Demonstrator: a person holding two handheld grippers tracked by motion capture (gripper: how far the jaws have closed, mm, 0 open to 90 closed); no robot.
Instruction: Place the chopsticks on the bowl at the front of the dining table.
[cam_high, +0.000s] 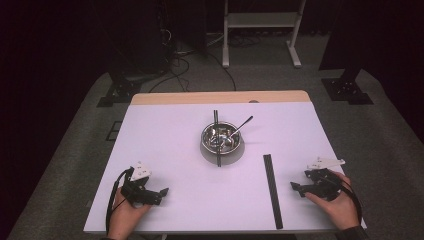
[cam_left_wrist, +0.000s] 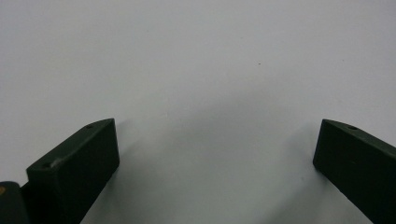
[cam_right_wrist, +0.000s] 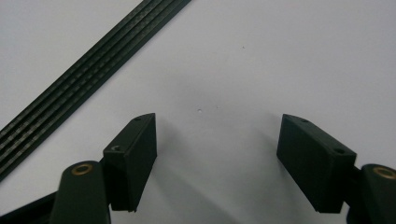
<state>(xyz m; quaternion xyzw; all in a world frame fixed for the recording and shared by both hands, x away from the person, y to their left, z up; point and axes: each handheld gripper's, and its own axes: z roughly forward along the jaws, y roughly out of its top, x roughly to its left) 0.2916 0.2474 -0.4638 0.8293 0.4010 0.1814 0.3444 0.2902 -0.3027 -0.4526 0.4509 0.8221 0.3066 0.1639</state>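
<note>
- Currently: left hand-held gripper (cam_high: 161, 191) and right hand-held gripper (cam_high: 296, 188), jaws apart, empty, on white bench (cam_high: 165, 140).
- Shiny round metal bowl (cam_high: 221, 139), long black ribbed strip (cam_high: 272, 190): untouched; nothing visibly begun.

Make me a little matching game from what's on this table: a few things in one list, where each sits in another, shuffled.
Things:
1. metal bowl
2. spoon
3. long black strip
4. left gripper

Places:
A. lying flat on the white table, near the right gripper
B. middle of the table
C. near the table's front left corner, jaws open
D. leaning in the bowl, handle sticking out over the rim

Pairs: 1-B, 2-D, 3-A, 4-C
</note>
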